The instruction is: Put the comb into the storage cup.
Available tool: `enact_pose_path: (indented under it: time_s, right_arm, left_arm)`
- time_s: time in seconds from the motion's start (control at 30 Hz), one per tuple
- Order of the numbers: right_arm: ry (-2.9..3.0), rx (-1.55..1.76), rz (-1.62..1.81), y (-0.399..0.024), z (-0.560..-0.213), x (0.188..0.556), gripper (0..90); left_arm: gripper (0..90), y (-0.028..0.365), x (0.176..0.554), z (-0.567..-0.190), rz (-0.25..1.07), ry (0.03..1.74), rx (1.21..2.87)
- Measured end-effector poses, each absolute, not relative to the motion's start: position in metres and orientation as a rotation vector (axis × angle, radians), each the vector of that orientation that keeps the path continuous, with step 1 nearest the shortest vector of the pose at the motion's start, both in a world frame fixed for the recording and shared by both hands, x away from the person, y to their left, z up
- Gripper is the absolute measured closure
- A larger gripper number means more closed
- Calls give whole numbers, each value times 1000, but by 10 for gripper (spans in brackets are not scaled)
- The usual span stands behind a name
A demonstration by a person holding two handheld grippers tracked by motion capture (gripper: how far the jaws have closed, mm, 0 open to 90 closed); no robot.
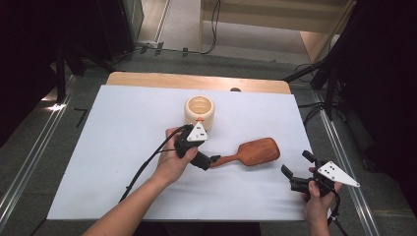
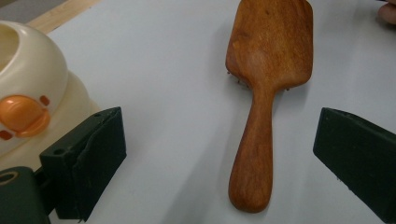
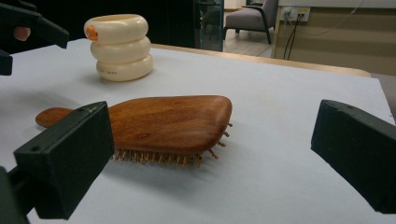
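The table (image 1: pixel 147 78) has a light wooden top, exposed as a strip along its far edge. A white sheet (image 1: pixel 113 147) covers the rest. A wooden hairbrush (image 1: pixel 253 152) lies bristles-down right of centre, handle pointing left. A cream ringed container (image 1: pixel 199 112) stands upright at the centre, farther back, apart from the hairbrush.

Left forearm: enters the high view at 6 o'clock, angled toward 1 o'clock, bare to the wrist. Left hand (image 1: pixel 171 162): wrapped around its tool's grip, knuckles up. Left gripper (image 1: pixel 212 161): jaws point toward 3 o'clock and stand wide apart, low over the table; grey plate on top; cable trails back toward 7 o'clock.

Right hand (image 1: pixel 317 196): at 4 o'clock of the high view, wrist rising from the bottom edge. Right gripper (image 1: pixel 297 164): jaws spread wide, pointing toward 10 o'clock; grey plate toward 3 o'clock.
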State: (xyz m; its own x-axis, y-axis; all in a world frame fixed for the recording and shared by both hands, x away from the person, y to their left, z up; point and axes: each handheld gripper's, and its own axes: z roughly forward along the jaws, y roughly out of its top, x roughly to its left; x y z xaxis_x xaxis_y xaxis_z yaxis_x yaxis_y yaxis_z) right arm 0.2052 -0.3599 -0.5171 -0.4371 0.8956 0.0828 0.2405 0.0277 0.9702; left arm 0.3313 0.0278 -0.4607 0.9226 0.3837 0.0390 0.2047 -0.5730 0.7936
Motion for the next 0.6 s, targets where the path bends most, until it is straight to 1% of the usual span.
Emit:
enact_pose_path:
  time_s: [0.2,0.3,0.37,0.47,0.6]
  right_arm:
    - [1730,1157,1433,-359,-517,206,0]
    - [1730,1155,1433,-359,-517,206,0]
    - [1731,1155,1435,-359,-517,206,0]
    - [1734,1158,1432,-358,-518,206,0]
    - [1734,1155,1432,-358,-518,207,0]
  left_arm:
    - [32,14,334,-466,224,406,2224]
    - [60,8,335,-467,223,416,2225]
    - [60,4,336,-469,204,413,2230]
    - [86,-4,336,-472,184,408,2256]
    - [89,-14,336,-477,150,396,2292]
